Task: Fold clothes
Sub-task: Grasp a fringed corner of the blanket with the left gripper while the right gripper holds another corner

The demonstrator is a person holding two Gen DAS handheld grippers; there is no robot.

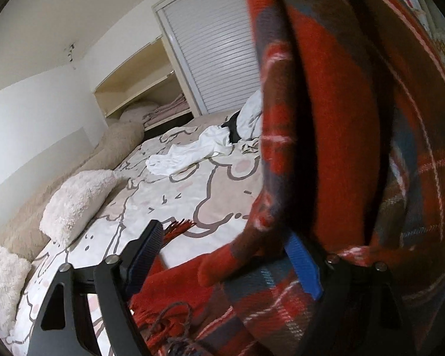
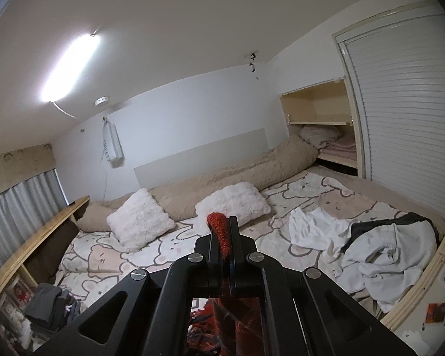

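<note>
A red plaid fringed scarf (image 1: 341, 118) hangs in front of the left wrist camera and fills the right half of that view. My left gripper (image 1: 222, 255) is open, its jaws wide apart, with scarf folds lying between and over them. My right gripper (image 2: 225, 231) is shut on the scarf (image 2: 219, 228), a red edge sticking out past the fingertips, the rest hanging below. It is held above the bed (image 2: 169, 249) with its bear-print cover.
White garments (image 2: 317, 228) and a white and black pile (image 2: 385, 255) lie on the bed's right side. Two fluffy white pillows (image 2: 139, 219) and a beige rolled duvet (image 2: 252, 166) lie near the headboard. A shelf nook and a slatted door (image 2: 406, 124) stand at right; a wooden shelf (image 2: 35, 237) runs at left.
</note>
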